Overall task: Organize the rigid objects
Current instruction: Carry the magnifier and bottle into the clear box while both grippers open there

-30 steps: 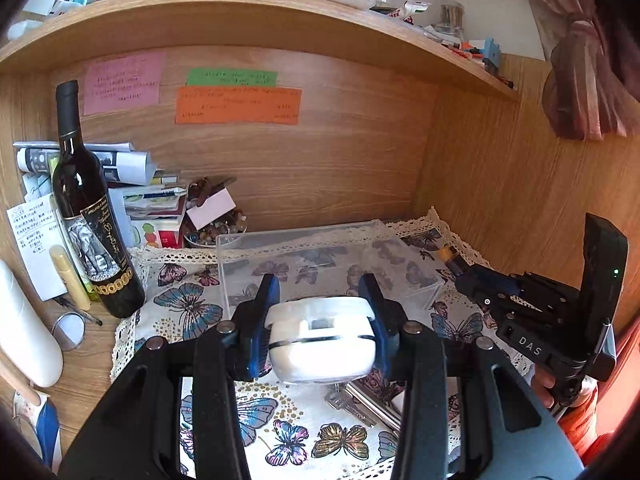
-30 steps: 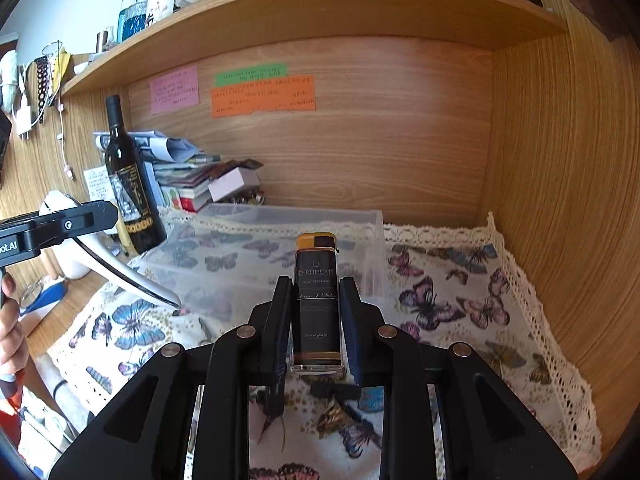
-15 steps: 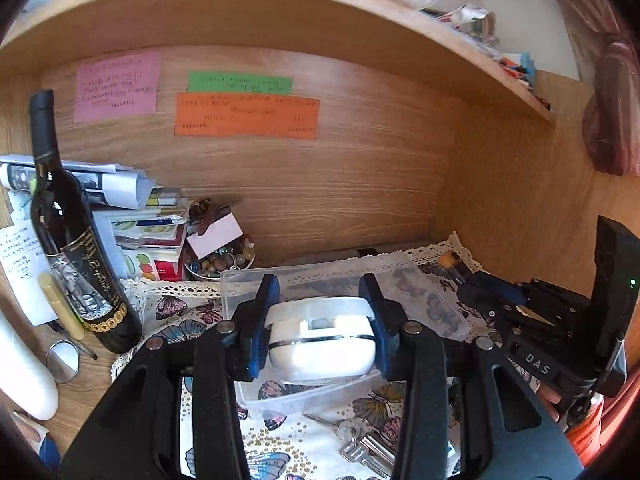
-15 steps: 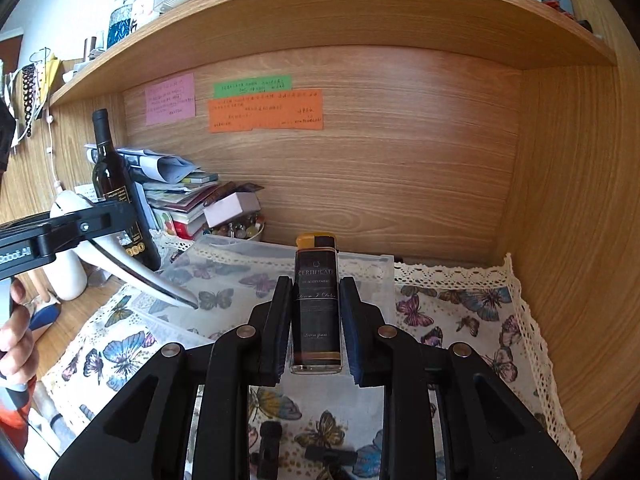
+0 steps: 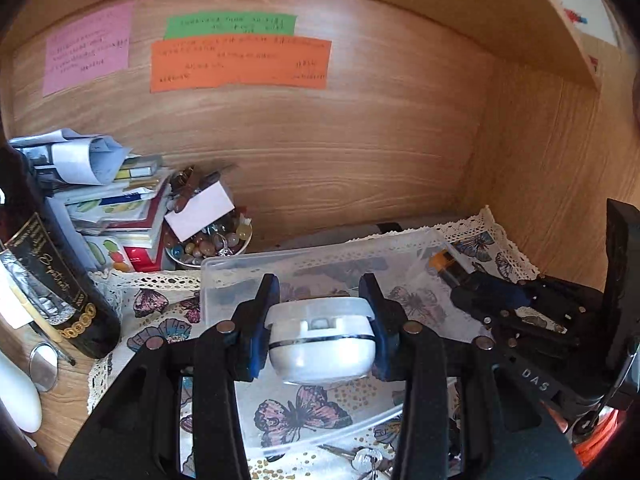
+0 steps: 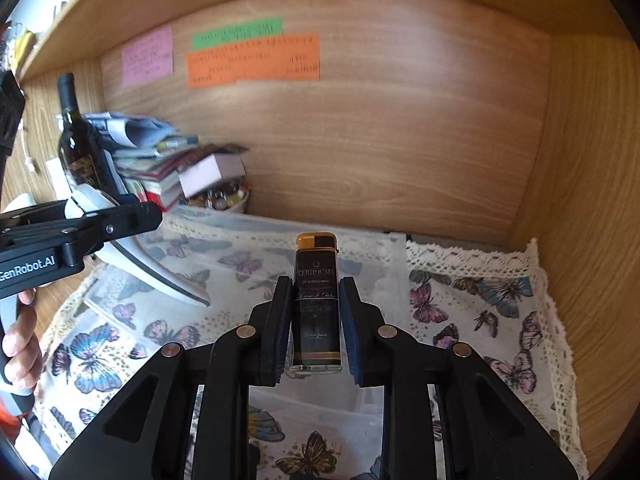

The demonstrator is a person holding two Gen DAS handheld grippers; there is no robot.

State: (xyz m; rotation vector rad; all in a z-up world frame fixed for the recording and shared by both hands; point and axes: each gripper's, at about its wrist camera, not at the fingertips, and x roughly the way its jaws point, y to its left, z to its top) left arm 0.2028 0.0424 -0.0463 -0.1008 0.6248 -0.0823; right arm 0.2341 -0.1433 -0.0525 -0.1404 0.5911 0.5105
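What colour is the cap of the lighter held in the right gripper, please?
Amber-orange, above a dark printed body; the lighter shows best in the right wrist view, clamped in the right gripper.

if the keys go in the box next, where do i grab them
Take the keys by the ring end, coming straight down from above. They lie flat on the cloth just outside the box's near wall, mostly hidden behind the left gripper, so a side approach would likely hit that wall. Both grippers are full now.

Wine bottle (image 5: 52, 280), book stack (image 5: 116, 216) leftward
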